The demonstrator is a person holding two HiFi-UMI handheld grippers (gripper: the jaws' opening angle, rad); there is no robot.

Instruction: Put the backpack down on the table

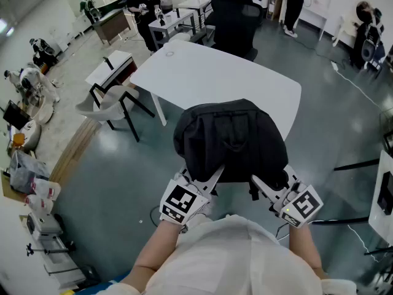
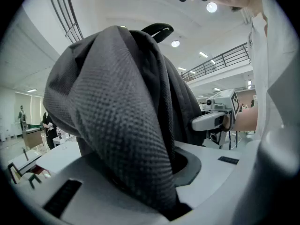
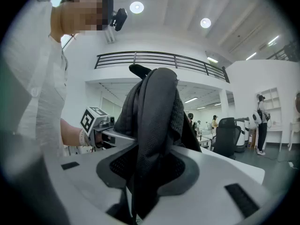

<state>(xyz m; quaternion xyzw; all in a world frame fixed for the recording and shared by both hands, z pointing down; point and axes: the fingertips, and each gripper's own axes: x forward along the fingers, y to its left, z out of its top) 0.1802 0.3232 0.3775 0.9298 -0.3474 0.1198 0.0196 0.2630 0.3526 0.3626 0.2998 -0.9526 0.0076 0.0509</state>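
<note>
- One backpack (image 1: 230, 141), black, at the centre of the head view.
- Two grippers: the left gripper (image 1: 209, 180) at 7 o'clock of it, the right gripper (image 1: 265, 188) at 5 o'clock.
- Two marker cubes (image 1: 181, 203), one per gripper.
- One large white table (image 1: 209, 72) at 12 o'clock.
- One black office chair (image 1: 236, 17) beyond it.
- One white chair (image 1: 107, 106) at 9 o'clock.
- At least three standing people (image 1: 144, 8), far off, 11 to 1 o'clock.

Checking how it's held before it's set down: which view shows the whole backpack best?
The head view: the whole backpack shows, held by the left gripper and right gripper. Each gripper view shows only bunched fabric clamped between its jaws.
</note>
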